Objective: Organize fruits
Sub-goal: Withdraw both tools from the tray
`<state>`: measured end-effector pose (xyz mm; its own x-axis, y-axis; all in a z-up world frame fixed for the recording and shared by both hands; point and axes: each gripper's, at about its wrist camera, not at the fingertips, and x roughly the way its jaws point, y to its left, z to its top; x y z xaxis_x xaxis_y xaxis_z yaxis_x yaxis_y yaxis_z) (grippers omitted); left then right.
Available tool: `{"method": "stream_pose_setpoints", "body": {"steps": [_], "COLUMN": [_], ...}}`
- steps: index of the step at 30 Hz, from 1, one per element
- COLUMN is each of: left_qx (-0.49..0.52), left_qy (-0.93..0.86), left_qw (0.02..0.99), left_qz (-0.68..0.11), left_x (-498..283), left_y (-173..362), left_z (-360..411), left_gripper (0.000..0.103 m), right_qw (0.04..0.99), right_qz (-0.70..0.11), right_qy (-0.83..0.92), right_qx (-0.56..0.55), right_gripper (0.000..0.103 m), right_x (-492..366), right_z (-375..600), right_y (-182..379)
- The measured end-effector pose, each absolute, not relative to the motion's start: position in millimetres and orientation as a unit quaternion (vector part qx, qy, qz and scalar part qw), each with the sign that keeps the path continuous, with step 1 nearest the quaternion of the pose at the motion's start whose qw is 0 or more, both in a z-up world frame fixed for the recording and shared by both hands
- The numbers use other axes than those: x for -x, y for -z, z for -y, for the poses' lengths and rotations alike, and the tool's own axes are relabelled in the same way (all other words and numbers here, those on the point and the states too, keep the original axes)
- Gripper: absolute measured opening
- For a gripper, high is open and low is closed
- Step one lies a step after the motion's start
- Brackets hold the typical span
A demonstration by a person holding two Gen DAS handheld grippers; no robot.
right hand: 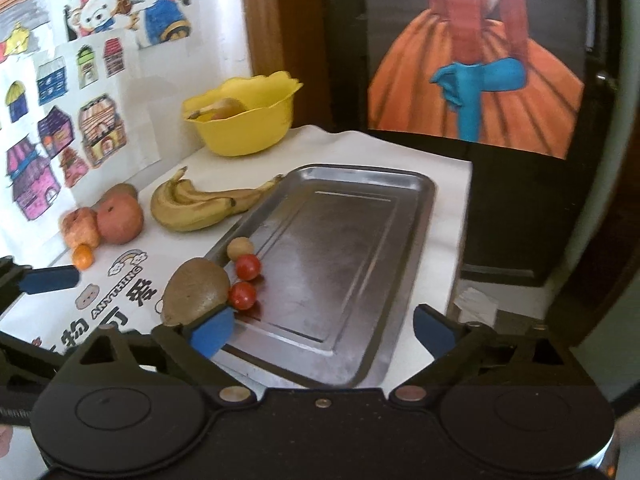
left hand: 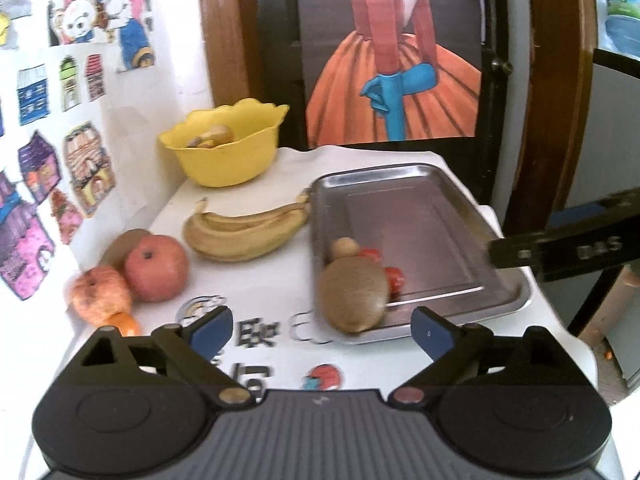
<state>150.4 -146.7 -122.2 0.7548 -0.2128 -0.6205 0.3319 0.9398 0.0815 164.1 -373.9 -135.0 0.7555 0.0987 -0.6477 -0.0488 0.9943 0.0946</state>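
A steel tray (left hand: 440,216) (right hand: 340,240) lies on the white table. At its near-left corner a brown kiwi (left hand: 352,298) (right hand: 198,292) rests on the rim, with two cherry tomatoes (left hand: 396,278) (right hand: 247,267) and a small tan round fruit (left hand: 346,247) (right hand: 241,248) just inside. My left gripper (left hand: 322,330) is open and empty, just short of the kiwi. My right gripper (right hand: 323,332) is open too, over the tray's near end, its left pad (right hand: 212,332) right beside the kiwi. Bananas (left hand: 244,232) (right hand: 200,204) lie left of the tray.
By the left wall sit a red apple (left hand: 156,268), a wrinkled apple (left hand: 100,294), a small orange (left hand: 128,324) and a second kiwi (left hand: 128,240). A yellow bowl (left hand: 228,148) holding fruit stands at the back. The table drops off right of the tray.
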Motion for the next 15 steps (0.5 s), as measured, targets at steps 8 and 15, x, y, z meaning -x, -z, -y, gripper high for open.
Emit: {"method": "stream_pose_setpoints", "body": {"steps": [8,15], "left_qx": [-0.09,-0.089], "left_qy": [0.119,0.086], "left_qw": [0.934,0.932], "left_qz": [-0.324,-0.34], "left_x": [-157,-159], "left_y": [119,124], "left_z": [102,64], "left_gripper": [0.1,0.101], "right_qw": [0.925,0.905], "right_qz": [-0.378,-0.422], "right_qy": [0.005,-0.006], "right_qx": [-0.048,-0.046], "right_gripper": [0.1,0.101], "right_x": [-140,-134], "right_z": [351,319], "right_y": [138,145]}}
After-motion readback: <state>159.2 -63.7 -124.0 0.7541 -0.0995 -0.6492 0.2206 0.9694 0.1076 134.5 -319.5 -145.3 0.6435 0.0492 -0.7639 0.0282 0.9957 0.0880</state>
